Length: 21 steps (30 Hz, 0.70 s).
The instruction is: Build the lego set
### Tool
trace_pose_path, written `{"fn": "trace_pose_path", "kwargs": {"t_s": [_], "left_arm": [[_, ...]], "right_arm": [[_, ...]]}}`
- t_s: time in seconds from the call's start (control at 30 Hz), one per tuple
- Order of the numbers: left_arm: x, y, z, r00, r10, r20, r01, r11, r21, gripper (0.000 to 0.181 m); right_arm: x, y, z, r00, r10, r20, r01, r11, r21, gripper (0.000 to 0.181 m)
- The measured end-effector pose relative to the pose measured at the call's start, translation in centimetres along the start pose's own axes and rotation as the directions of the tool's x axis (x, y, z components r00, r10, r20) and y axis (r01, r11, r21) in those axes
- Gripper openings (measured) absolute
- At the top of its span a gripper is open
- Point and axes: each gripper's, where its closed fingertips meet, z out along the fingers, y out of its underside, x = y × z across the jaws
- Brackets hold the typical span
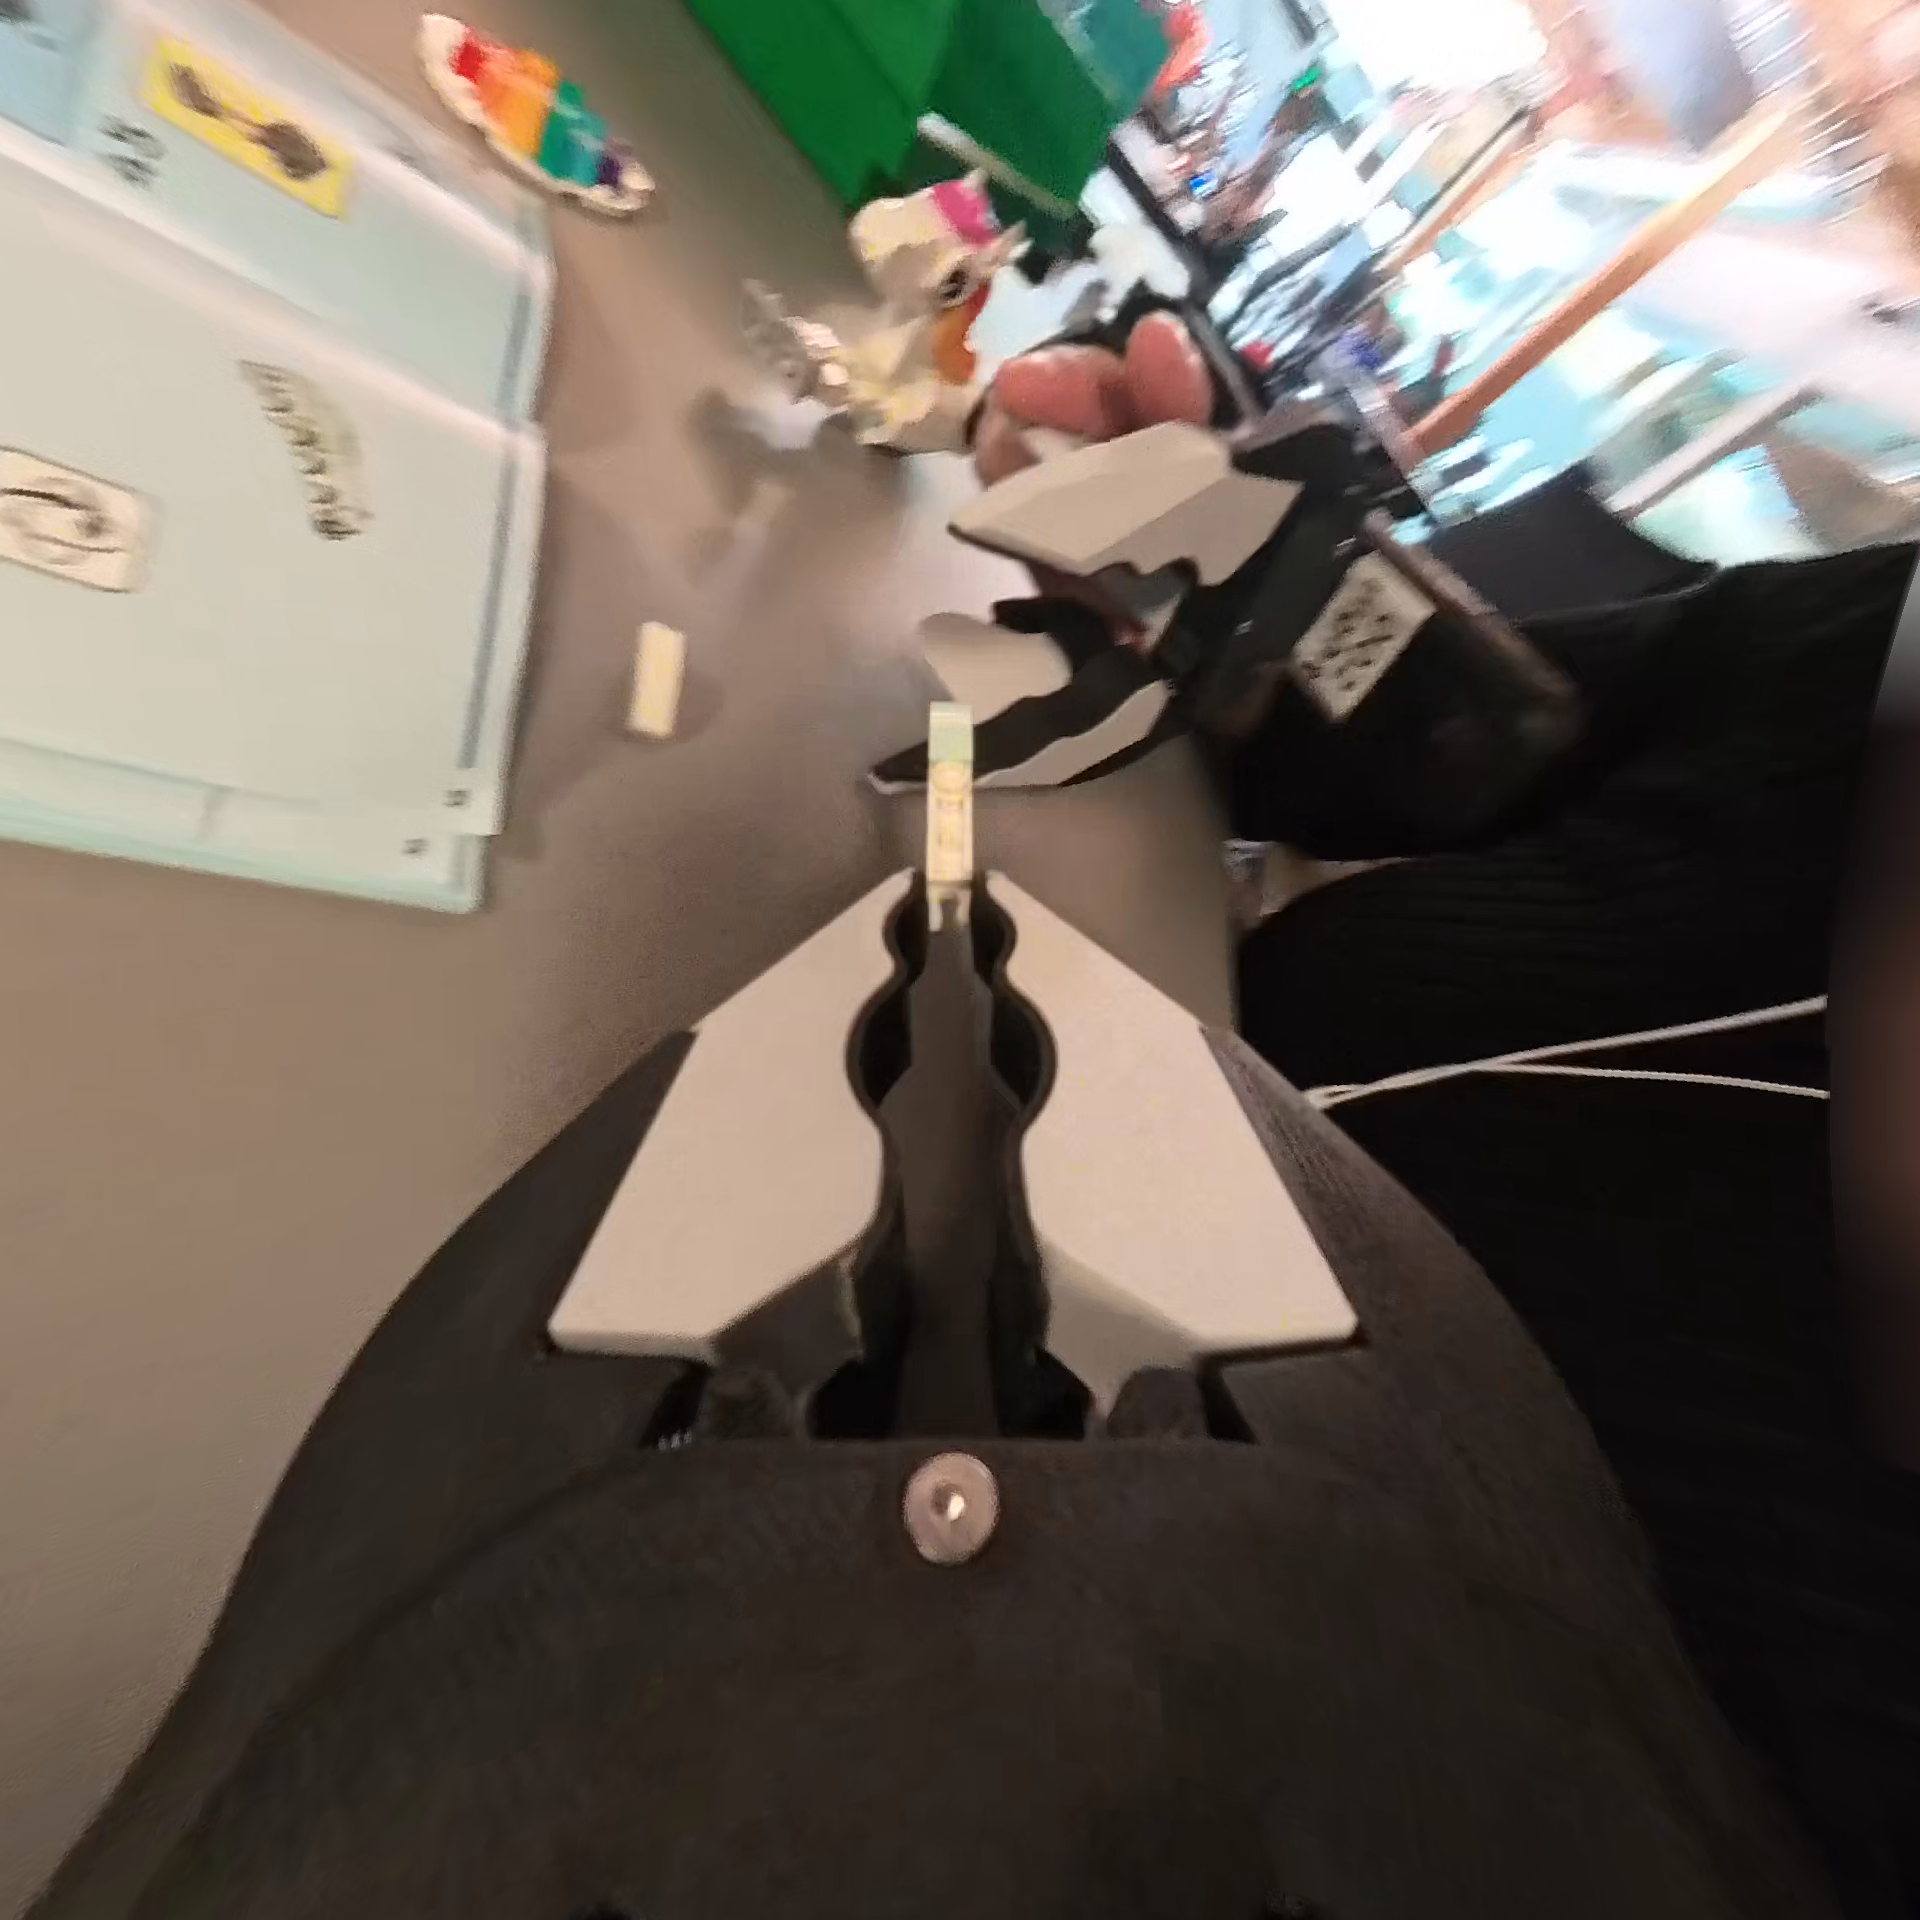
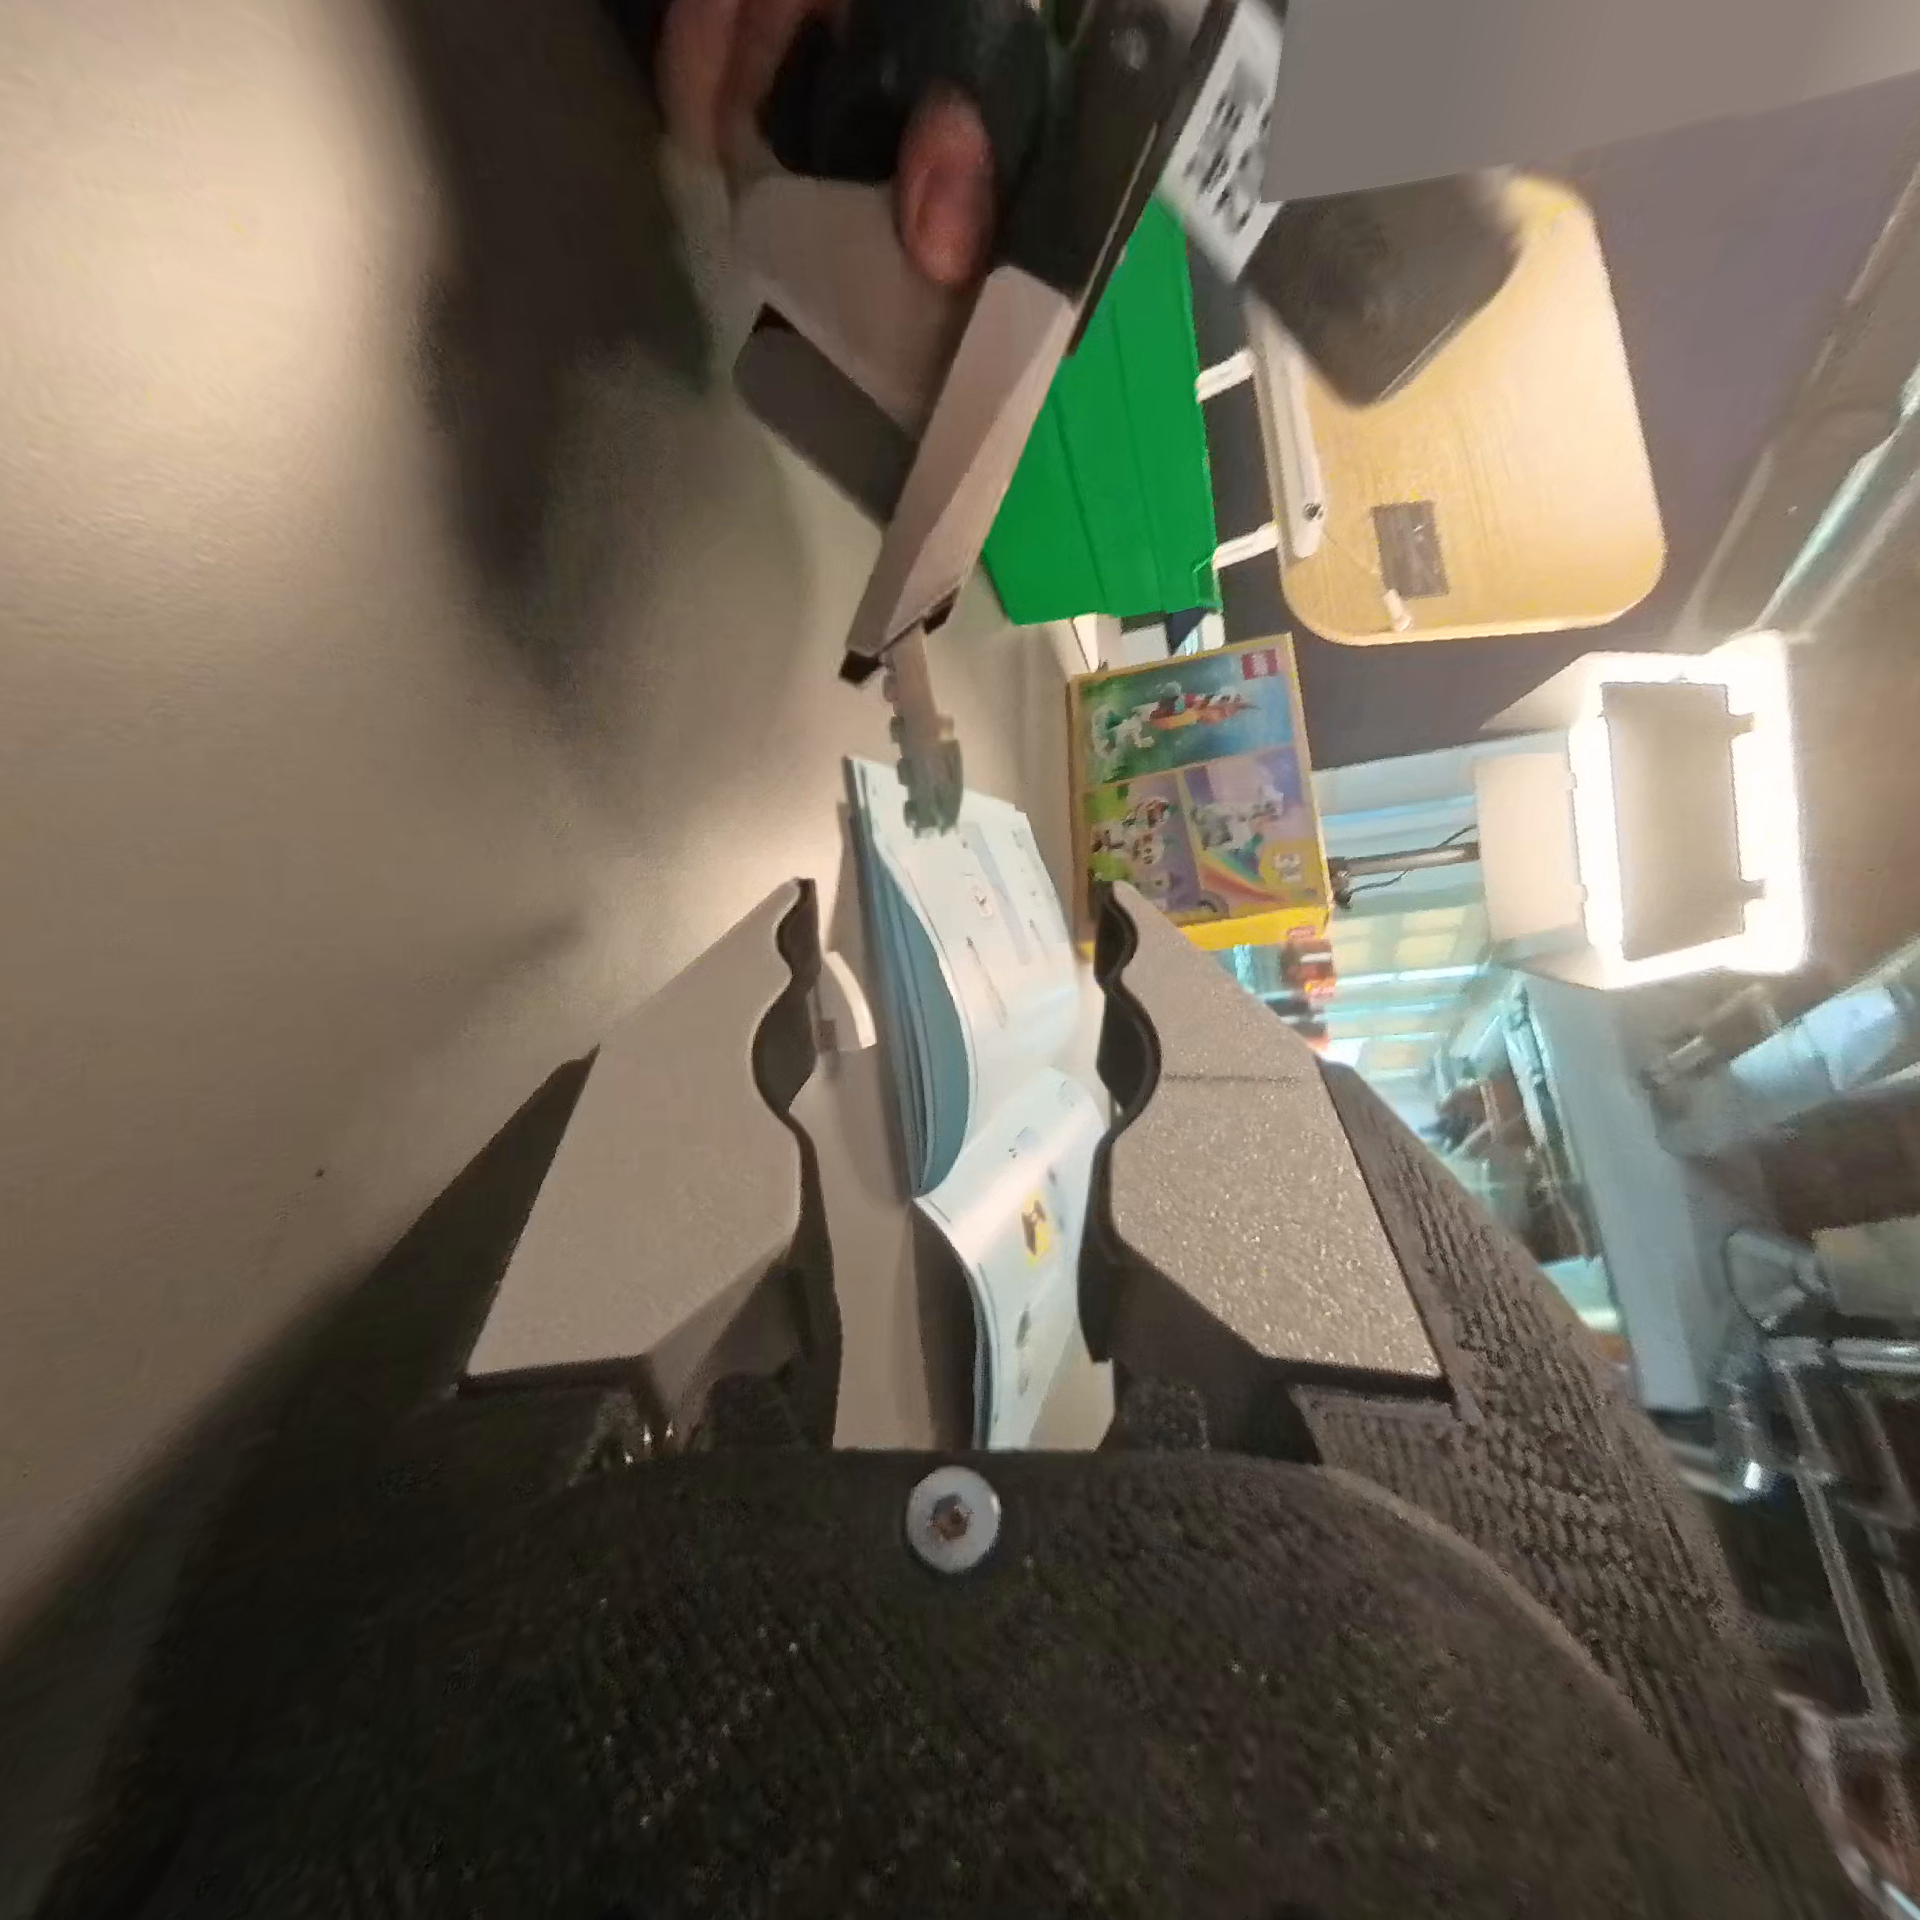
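Note:
My left gripper (image 1: 951, 883) is shut on a thin pale green and white lego piece (image 1: 950, 800), which sticks out past the fingertips above the brown table. The same piece (image 2: 925, 753) shows in the right wrist view, held by the left gripper (image 2: 899, 649). My right gripper (image 2: 951, 920) is open and empty; in the left wrist view it (image 1: 935, 623) hovers just beyond the held piece, jaws apart. A partly built white lego animal (image 1: 914, 312) with pink and orange parts stands farther back. A white brick (image 1: 657, 681) lies on the table.
An open instruction booklet (image 1: 260, 468) lies at the left and shows between my right fingers (image 2: 997, 1039). A rainbow lego part (image 1: 530, 114), a green bin (image 1: 904, 73) and the lego box (image 2: 1195, 790) are farther off. A person's dark clothing (image 1: 1558, 935) is at the right. Spacing between my two grippers at the tips: around 5 cm. It is some 5 cm from my right tips to the white brick (image 1: 657, 681). It is also in sight in the right wrist view (image 2: 852, 988).

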Motion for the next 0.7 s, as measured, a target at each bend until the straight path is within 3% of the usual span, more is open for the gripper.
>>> {"fn": "trace_pose_path", "kwargs": {"t_s": [0.17, 0.27, 0.43, 0.7], "left_arm": [[1.1, -0.6, -0.2, 0.986, -0.098, -0.134, 0.103, 0.994, 0.028, 0.007], [1.0, -0.4, -0.1, 0.986, -0.104, -0.134, 0.106, 0.994, 0.013, 0.007], [0.9, 0.1, 0.4, 0.987, -0.107, -0.122, 0.105, 0.994, -0.026, 0.007], [0.9, 0.5, 0.8, 0.987, -0.106, -0.12, 0.1, 0.993, -0.059, 0.007]], "right_arm": [[-0.3, -2.0, -1.6, 0.995, 0.082, 0.056, -0.089, 0.986, 0.139, 0.055], [-0.1, -1.5, -1.2, 0.995, 0.092, 0.039, -0.095, 0.991, 0.096, 0.05], [-0.1, -1.9, -0.2, 0.996, 0.087, 0.035, -0.09, 0.994, 0.068, 0.023], [-0.9, -2.0, 0.3, 0.988, 0.123, 0.089, -0.127, 0.991, 0.041, 0.011]]}}
